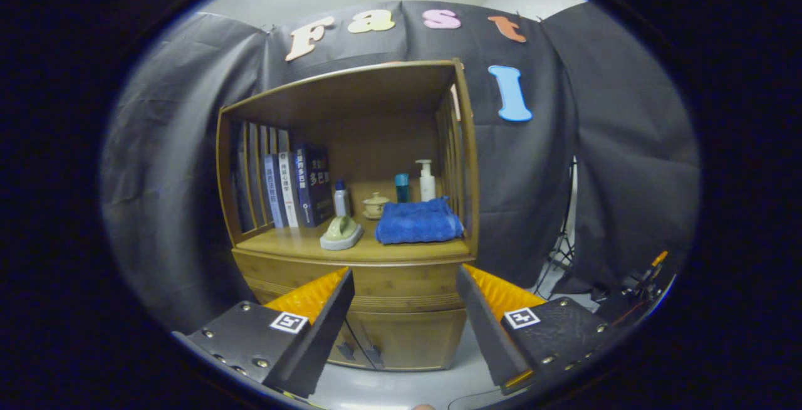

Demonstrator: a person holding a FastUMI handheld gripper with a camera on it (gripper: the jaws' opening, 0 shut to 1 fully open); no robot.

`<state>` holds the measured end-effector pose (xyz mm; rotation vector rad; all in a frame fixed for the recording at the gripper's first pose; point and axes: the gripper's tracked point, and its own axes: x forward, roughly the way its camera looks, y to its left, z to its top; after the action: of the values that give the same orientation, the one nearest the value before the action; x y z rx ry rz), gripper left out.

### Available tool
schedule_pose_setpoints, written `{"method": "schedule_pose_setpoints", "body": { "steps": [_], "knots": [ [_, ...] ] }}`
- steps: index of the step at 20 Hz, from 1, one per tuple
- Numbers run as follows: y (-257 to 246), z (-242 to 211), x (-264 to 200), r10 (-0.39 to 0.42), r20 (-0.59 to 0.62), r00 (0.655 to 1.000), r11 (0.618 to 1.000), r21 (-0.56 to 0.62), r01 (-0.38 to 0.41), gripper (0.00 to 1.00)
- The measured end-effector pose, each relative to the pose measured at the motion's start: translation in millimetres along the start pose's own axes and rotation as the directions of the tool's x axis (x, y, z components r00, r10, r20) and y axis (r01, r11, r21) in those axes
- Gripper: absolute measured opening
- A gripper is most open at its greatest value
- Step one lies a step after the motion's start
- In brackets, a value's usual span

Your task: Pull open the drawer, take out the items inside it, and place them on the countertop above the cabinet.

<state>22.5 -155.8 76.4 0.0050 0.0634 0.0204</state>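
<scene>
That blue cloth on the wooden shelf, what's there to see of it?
The blue folded towel looks like soft, thick terry cloth, folded into a plump rectangular stack. It lies flat on the countertop of the light wooden cabinet, toward its slatted side wall. A white pump bottle and a teal cup stand just behind it; a pale green object on a grey base sits beside it, apart. The hand-held gripper is open, well short of it, fingers spread before the closed drawer front.

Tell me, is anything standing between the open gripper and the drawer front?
Nothing visible does. The gripper is open with empty fingers, and the drawer under the countertop lies just beyond them, shut, with free space between.
</scene>
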Motion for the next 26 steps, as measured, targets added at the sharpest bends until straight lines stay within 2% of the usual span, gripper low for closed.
{"method": "schedule_pose_setpoints", "body": {
  "steps": [3,7,10,16,21,26],
  "knots": [
    [13,13,-28,0.019,-0.001,1.0,0.999,0.043,-0.019,0.98],
    [39,16,-61,0.056,-0.017,0.998,0.998,0.035,-0.055,0.98],
    [66,19,-75,0.119,-0.026,0.993,0.992,0.052,-0.118,0.98],
    [95,34,-93,0.172,0.012,0.985,0.984,0.048,-0.173,0.98],
    [91,39,-95,0.17,0.022,0.985,0.981,0.091,-0.172,0.98],
    [78,39,-93,0.151,0.012,0.989,0.985,0.087,-0.151,0.99]
  ]
}}
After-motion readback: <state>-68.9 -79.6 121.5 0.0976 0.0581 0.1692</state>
